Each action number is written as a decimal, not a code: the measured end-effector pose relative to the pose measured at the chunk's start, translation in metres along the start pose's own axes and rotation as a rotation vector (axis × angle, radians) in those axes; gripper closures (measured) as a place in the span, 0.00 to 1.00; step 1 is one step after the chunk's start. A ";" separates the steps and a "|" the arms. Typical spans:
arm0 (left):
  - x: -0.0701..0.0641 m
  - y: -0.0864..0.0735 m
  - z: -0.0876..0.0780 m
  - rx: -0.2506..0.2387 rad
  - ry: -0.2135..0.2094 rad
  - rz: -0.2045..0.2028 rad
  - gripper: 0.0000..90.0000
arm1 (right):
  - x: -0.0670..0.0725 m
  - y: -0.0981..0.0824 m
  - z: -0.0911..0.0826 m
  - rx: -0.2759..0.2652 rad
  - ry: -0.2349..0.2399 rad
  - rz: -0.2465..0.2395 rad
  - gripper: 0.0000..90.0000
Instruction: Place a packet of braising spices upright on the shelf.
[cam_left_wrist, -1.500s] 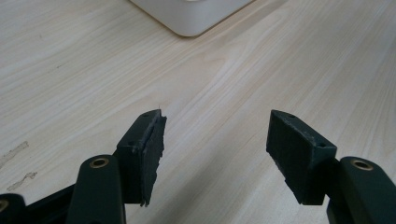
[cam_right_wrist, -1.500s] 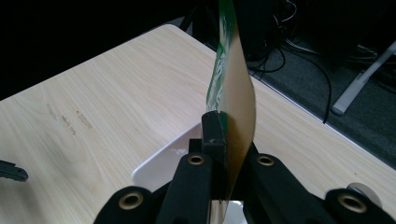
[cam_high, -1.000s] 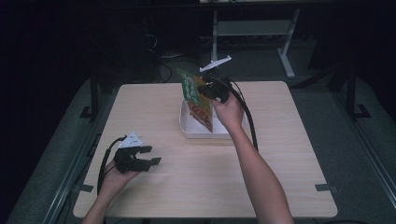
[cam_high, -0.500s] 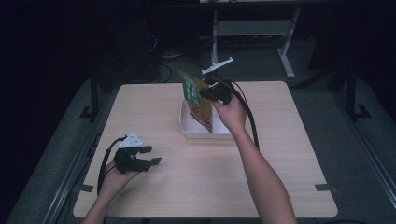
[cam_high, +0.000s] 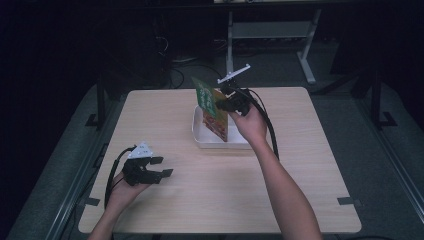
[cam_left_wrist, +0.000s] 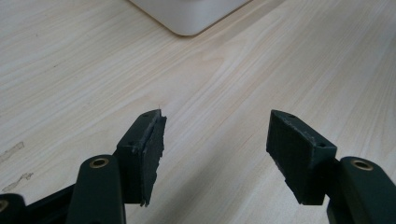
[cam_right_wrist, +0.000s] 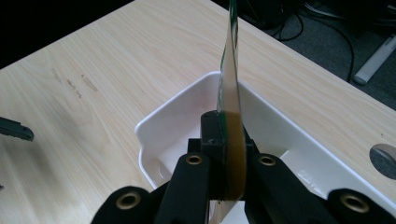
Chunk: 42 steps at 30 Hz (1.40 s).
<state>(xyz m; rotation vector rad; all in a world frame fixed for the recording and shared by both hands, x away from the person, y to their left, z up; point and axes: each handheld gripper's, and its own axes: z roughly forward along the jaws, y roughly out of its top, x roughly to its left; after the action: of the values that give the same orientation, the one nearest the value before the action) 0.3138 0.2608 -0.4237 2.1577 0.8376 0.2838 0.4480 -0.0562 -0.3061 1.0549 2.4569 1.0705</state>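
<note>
A: Two grippers logged. High view first: my right gripper (cam_high: 227, 100) is clamped on a flat green-and-orange packet (cam_high: 211, 107), held edge-up over the white tray (cam_high: 200, 136) at the far middle of the table (cam_high: 300, 165). The packet's lower end looks to be at or inside the tray; I cannot tell whether it touches the floor of it.

B: And the left?

A: My left gripper (cam_high: 159, 167) rests near the front left of the table, well apart from the tray, jaws spread, holding nothing.

B: Left gripper view?

A: Both black pads (cam_left_wrist: 148, 144) stand wide over bare wood, with a corner of the tray (cam_left_wrist: 191, 18) ahead. Nothing between them.

B: Right gripper view?

A: The packet (cam_right_wrist: 231, 93) is seen edge-on, pinched between my jaws, directly above the tray's interior (cam_right_wrist: 187, 121). My judgement: lower it straight, keep it centred between the long walls, tilt it flat only once the bottom edge is inside, then let go.

B: Obstructions?

A: The near rim of the tray could catch the packet's lower edge. My gripper's cable (cam_high: 265, 120) trails beside the tray and could drag on it. The left gripper (cam_right_wrist: 14, 128) is off at the edge, out of the way.
</note>
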 end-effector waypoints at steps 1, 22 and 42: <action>0.000 0.000 0.000 0.003 0.000 0.003 0.40 | 0.000 -0.001 0.000 0.003 0.000 -0.002 0.99; 0.000 0.000 0.000 -0.001 0.002 0.002 0.40 | -0.010 -0.008 -0.003 0.064 0.025 0.036 0.87; 0.000 0.000 0.001 0.009 0.005 0.006 0.39 | -0.012 -0.018 -0.021 0.076 0.065 0.041 0.59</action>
<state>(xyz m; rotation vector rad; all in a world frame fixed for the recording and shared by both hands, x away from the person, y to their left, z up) 0.3139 0.2602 -0.4241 2.1687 0.8370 0.2895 0.4368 -0.0836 -0.3053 1.1146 2.5557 1.0473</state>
